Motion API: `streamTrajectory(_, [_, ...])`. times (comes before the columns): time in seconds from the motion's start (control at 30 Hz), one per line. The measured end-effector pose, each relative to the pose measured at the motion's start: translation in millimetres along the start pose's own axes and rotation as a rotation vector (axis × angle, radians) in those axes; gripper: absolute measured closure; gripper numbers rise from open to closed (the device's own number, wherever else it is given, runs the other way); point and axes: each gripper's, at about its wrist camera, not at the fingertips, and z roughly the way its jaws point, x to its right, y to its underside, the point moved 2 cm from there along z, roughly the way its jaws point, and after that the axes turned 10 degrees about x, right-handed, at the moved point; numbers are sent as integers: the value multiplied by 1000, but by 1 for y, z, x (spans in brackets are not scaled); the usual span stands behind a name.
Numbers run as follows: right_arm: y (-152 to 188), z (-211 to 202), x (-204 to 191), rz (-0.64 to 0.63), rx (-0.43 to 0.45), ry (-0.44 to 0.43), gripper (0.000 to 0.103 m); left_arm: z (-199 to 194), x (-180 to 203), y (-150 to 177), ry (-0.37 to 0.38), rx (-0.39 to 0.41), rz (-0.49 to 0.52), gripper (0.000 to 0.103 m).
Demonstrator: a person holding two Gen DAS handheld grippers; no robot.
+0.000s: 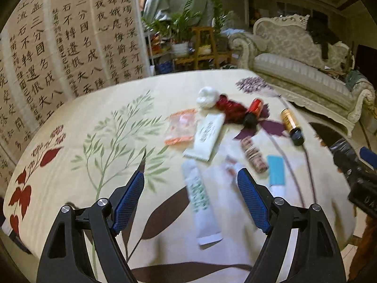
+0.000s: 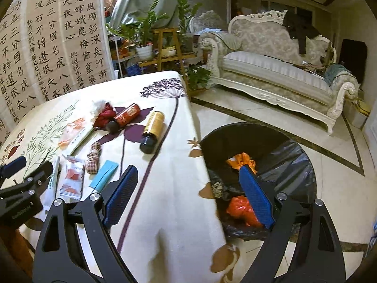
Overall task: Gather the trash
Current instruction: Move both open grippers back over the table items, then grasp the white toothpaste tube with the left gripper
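Note:
Trash lies on the floral tablecloth (image 1: 99, 122): a white-green tube (image 1: 200, 198), a white packet (image 1: 207, 134), an orange wrapper (image 1: 181, 127), a white tissue wad (image 1: 207, 97), a red bottle (image 1: 253, 112), a gold bottle (image 1: 291, 123), a checked roll (image 1: 254, 158) and a blue card (image 1: 276, 169). My left gripper (image 1: 190, 181) is open and empty above the tube. My right gripper (image 2: 188, 176) is open and empty over the table edge, beside the black-lined bin (image 2: 289, 146) that holds orange trash (image 2: 242, 210).
A red crumpled wrapper (image 2: 104, 115) and a red-white sachet (image 2: 71, 179) also lie on the table (image 2: 174, 202). A white sofa (image 2: 278, 66) stands beyond the bin. Plants on a wooden stand (image 2: 165, 44) and calligraphy sheets (image 2: 47, 47) stand behind the table.

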Motion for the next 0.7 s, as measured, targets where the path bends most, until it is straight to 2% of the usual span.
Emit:
streamTrajectory(0.17, [2, 3, -6, 1, -15, -16, 18, 12, -7, 12, 2, -78, -23, 24])
streamTrajectory(0.33, [1, 3, -12, -8, -18, -28, 18, 19, -8, 19, 42, -130, -40, 45])
streamTrajectory(0.37, [1, 3, -13, -9, -19, -30, 19, 18, -8, 20, 45, -126, -45, 46])
streamTrajectory(0.47, [1, 3, -17, -14, -19, -36, 19, 15, -9, 21, 50, -110, -29, 60])
streamTrajectory(0.53, [1, 4, -20, -18, -22, -40, 19, 13, -8, 21, 53, -100, -17, 80])
streamTrajectory(0.63, [1, 5, -25, -26, -27, -51, 20, 11, -9, 22, 75, -92, -17, 83])
streamTrajectory(0.7, [1, 6, -30, -33, -35, -61, 27, 10, -13, 21, 87, -92, -38, 83])
